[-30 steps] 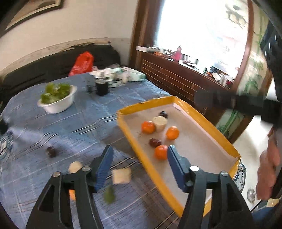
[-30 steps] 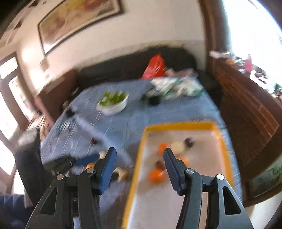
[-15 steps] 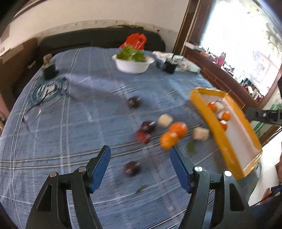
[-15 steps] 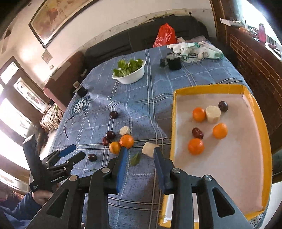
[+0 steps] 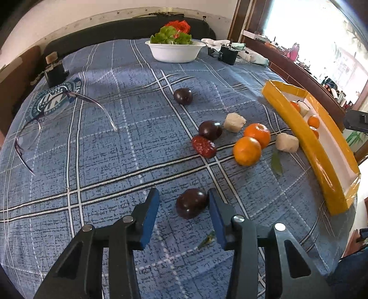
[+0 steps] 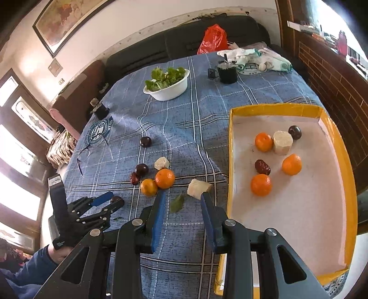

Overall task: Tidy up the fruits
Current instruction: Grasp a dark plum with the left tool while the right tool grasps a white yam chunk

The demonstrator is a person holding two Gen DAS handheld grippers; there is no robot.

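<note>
On a table spread with a blue plaid cloth (image 5: 110,147), woven-looking and crossed by white and dark stripes, fruit lies scattered beside a yellow tray (image 6: 345,161). The room behind holds a dark sofa (image 6: 184,46), a framed picture (image 6: 66,20) on a pale wall, brick-faced panelling and a bright window at the right. A white bowl (image 5: 175,53) of leafy greens sits toward the far edge, near a red plastic bag (image 6: 212,39) and crumpled cloths; thin wire-rimmed glasses (image 5: 46,119) lie over a round printed emblem.

The left gripper (image 5: 183,207) stands open, its blue pads on either side of a glossy dark plum (image 5: 192,205) on the cloth; the right pad sits just beside the fruit, the left well clear. Beyond it are a wrinkled red date (image 5: 204,146), two more plums (image 5: 209,130), two smooth oranges (image 5: 247,150) touching each other, and two pale, rough-cut chunks (image 5: 287,142). A green leaf (image 5: 276,163) lies flat near the tray wall.

The right gripper (image 6: 182,200) hangs open and empty above the cloth, over the leaf and near one pale chunk. The tray, shallow and rectangular with a white floor, holds three oranges (image 6: 261,184), a date, a plum and a pale cylinder-like chunk (image 6: 282,142)
</note>
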